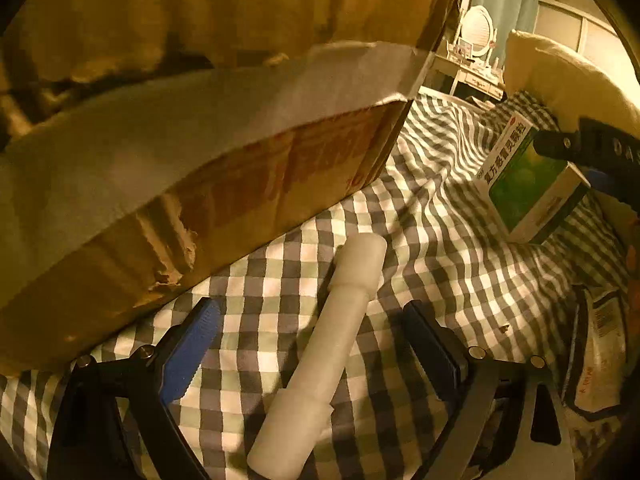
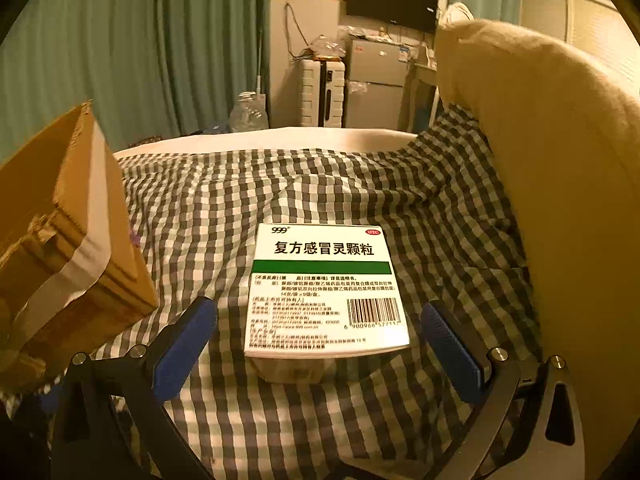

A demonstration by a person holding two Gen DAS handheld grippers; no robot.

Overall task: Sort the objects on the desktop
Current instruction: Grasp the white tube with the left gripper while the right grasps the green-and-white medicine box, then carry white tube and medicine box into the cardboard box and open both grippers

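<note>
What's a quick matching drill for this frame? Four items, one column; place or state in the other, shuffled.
Items:
1. white tube
2. medicine box
3. cardboard box
4. cream pillow

Place or state:
A. right edge of the checked cloth
B. between the open left gripper fingers
C. taped, torn edge
D. between the open right gripper fingers, barcode up

Pairs: 1-B, 2-D, 3-C, 4-A

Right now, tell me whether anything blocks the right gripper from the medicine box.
Nothing visible does. The medicine box lies on the checked cloth directly between the open right gripper fingers; the cardboard box sits off to the left.
</note>
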